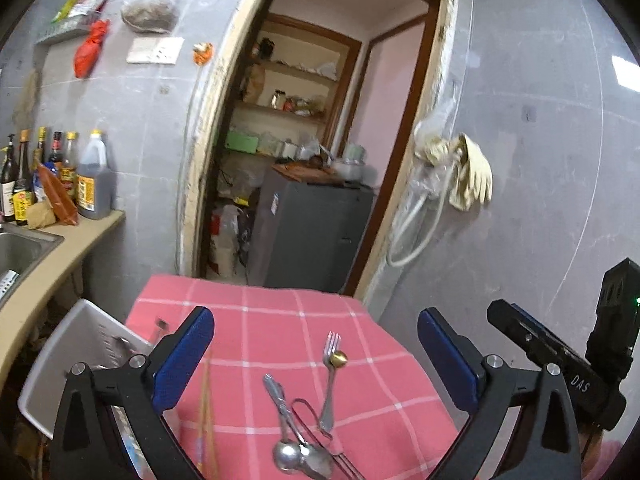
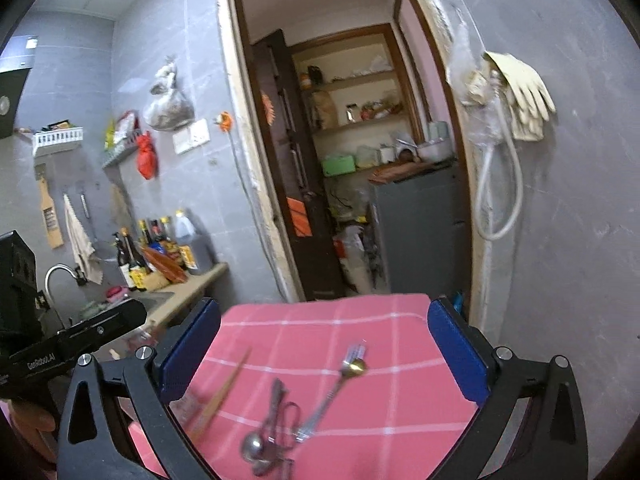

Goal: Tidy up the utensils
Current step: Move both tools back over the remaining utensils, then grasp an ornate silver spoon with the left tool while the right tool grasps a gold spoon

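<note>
Loose utensils lie on a pink checked tablecloth (image 1: 280, 320): a silver fork (image 1: 330, 376) with a small gold spoon bowl (image 1: 339, 358) on it, silver spoons (image 1: 286, 456), a wire-handled piece (image 1: 304, 420) and wooden chopsticks (image 1: 206, 412). My left gripper (image 1: 316, 356) is open and empty, held above them. My right gripper (image 2: 324, 348) is open and empty over the same pile: fork (image 2: 340, 384), spoons (image 2: 254, 446), chopsticks (image 2: 224, 392). A white slotted utensil basket (image 1: 76, 356) sits at the cloth's left edge with something metallic inside.
A counter (image 1: 60, 248) with a steel sink (image 1: 20, 244) and sauce bottles (image 1: 92, 176) stands to the left. A doorway behind the table opens onto shelves and a grey cabinet (image 1: 312, 224). Yellow gloves (image 1: 472, 172) and a hose hang on the right wall.
</note>
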### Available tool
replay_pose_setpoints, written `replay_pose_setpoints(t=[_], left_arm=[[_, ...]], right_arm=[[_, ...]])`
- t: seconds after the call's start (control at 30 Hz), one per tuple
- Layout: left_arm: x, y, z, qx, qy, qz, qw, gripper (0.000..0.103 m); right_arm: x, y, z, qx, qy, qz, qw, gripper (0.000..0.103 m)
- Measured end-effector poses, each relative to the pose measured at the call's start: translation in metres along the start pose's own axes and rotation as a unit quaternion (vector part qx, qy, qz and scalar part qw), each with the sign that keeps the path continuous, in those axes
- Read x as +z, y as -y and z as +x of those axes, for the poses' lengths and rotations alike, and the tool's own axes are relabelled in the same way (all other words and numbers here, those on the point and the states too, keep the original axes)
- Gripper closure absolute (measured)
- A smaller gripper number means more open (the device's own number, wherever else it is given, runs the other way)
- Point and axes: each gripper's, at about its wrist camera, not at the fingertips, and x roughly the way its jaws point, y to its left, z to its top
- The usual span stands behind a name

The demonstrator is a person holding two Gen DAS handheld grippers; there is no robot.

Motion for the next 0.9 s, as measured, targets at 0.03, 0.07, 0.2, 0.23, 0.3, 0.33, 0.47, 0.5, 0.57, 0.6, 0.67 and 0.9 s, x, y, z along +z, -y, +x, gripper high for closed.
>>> replay_pose_setpoints(t=[0.03, 0.07, 0.2, 0.23, 0.3, 0.33, 0.47, 0.5, 0.57, 0.6, 0.67, 0.9], left_arm=[[-0.003, 0.003, 0.006, 0.000, -0.006, 0.001, 1.0000, 0.001], [-0.006, 0.004, 0.011, 0.001, -0.011, 0.001, 0.9999, 0.001], [-0.019, 0.009, 0.034, 0.009, -0.030, -0.002, 0.9995, 0.001], [-0.023, 0.007, 0.040, 0.012, -0.034, -0.004, 0.9993, 0.001], [-0.032, 0.005, 0.054, 0.021, -0.043, -0.010, 0.9988, 0.001], [-0.037, 0.004, 0.059, 0.025, -0.046, -0.013, 0.9985, 0.001], [-0.055, -0.003, 0.081, 0.044, -0.058, -0.027, 0.9970, 0.001], [-0.060, -0.005, 0.087, 0.049, -0.063, -0.029, 0.9964, 0.001], [-0.070, -0.009, 0.097, 0.057, -0.073, -0.032, 0.9952, 0.001], [-0.075, -0.012, 0.104, 0.060, -0.082, -0.034, 0.9942, 0.001], [-0.080, -0.015, 0.111, 0.062, -0.094, -0.036, 0.9930, 0.001], [-0.093, -0.034, 0.131, 0.061, -0.129, -0.073, 0.9871, 0.012]], right_arm=[[-0.002, 0.006, 0.003, -0.002, -0.004, 0.002, 1.000, 0.001], [-0.004, 0.011, 0.005, -0.002, -0.006, 0.003, 1.000, 0.001], [-0.018, 0.035, 0.019, -0.003, -0.023, 0.010, 1.000, 0.001], [-0.021, 0.040, 0.023, -0.002, -0.026, 0.011, 1.000, 0.001], [-0.031, 0.051, 0.034, 0.002, -0.034, 0.014, 0.999, 0.001], [-0.036, 0.055, 0.040, 0.004, -0.038, 0.015, 0.999, 0.001], [-0.053, 0.068, 0.063, 0.010, -0.056, 0.017, 0.998, 0.001], [-0.057, 0.071, 0.071, 0.013, -0.062, 0.018, 0.998, 0.001], [-0.064, 0.075, 0.080, 0.018, -0.069, 0.018, 0.997, 0.001], [-0.067, 0.077, 0.088, 0.023, -0.076, 0.019, 0.997, 0.001], [-0.073, 0.080, 0.099, 0.034, -0.086, 0.021, 0.995, 0.001], [-0.091, 0.086, 0.146, 0.079, -0.153, 0.043, 0.984, 0.002]])
